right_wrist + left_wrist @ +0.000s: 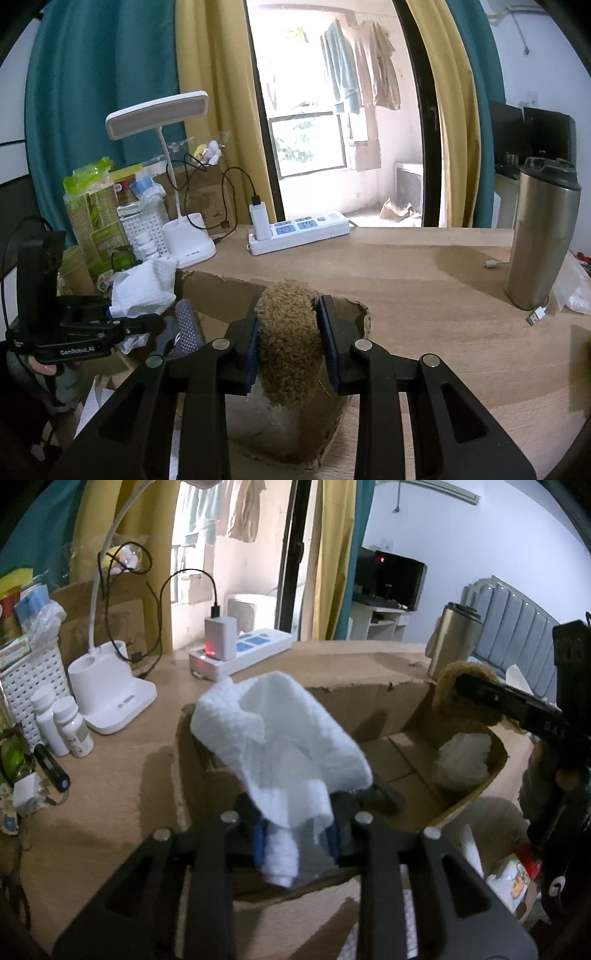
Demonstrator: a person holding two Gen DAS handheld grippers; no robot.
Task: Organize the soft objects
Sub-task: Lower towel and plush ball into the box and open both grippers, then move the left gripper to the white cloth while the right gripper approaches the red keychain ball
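Currently white towel (280, 738) is draped between left gripper (295, 834) jaws, directly above cardboard box (476, 794); pinch uncertain. Brown plush (288, 339) is clamped by right gripper (291, 347) over box's far side.

The white cloth (280, 734) has a fine waffle texture, the fuzzy soft toy (288, 339) is tan-brown, and the cardboard box (373, 698) is plain brown. Both black grippers carry blue pads (253, 347). The table (424, 266) is pale wood. Behind, curtains (107, 74) are teal beside mustard yellow; the power strip (299, 230) is white with blue sockets, the tumbler (543, 236) steel grey.
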